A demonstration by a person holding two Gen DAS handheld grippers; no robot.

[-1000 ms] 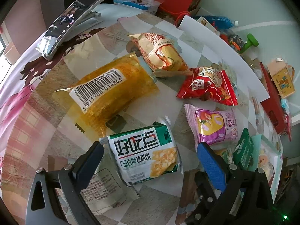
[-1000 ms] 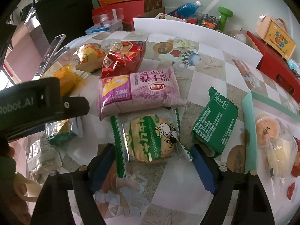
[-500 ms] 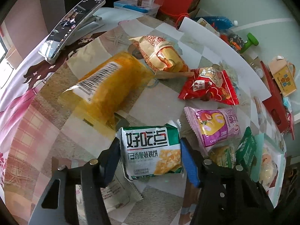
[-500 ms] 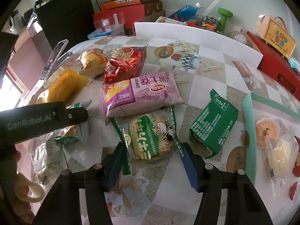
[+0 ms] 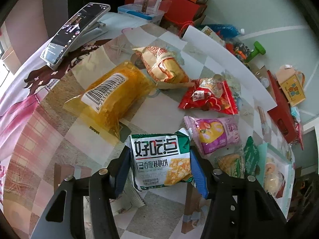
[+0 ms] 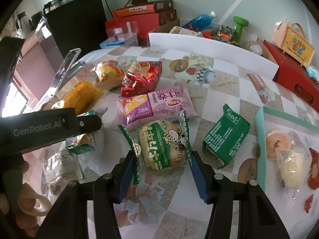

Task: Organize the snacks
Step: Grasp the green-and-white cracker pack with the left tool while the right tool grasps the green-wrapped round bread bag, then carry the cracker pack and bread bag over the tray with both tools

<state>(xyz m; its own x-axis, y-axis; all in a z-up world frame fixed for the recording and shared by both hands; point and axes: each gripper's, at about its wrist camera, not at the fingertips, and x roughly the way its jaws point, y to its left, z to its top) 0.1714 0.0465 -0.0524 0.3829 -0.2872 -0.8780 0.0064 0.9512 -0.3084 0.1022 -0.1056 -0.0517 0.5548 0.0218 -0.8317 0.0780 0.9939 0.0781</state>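
the left tool (image 5: 159, 167) is closing on a green and white cookie pack (image 5: 160, 161). its blue pads press both sides of the pack, and the pack looks tipped up off the table (image 5: 79, 159). a clear wrapper (image 5: 127, 201) lies under it.

the right tool (image 6: 162, 171) is closing too, with a round cake in a green-edged wrapper (image 6: 163, 145) between its pads. both pads touch the wrapper's sides. the cake's far end leans on a long purple pack (image 6: 155, 103).

in the left view, a big yellow pack with a barcode (image 5: 111, 95) lies further out on the table. beside it is a tan bread bag (image 5: 165, 67), then a red bag (image 5: 209, 97).

in the right view, a dark green pack (image 6: 225, 135) lies just right of the cake. a tray with a teal rim (image 6: 261, 139) holds wrapped sweets. a phone on a stand (image 5: 73, 33) sits at the table's far left edge. a white board (image 6: 209, 49) stands along the back.
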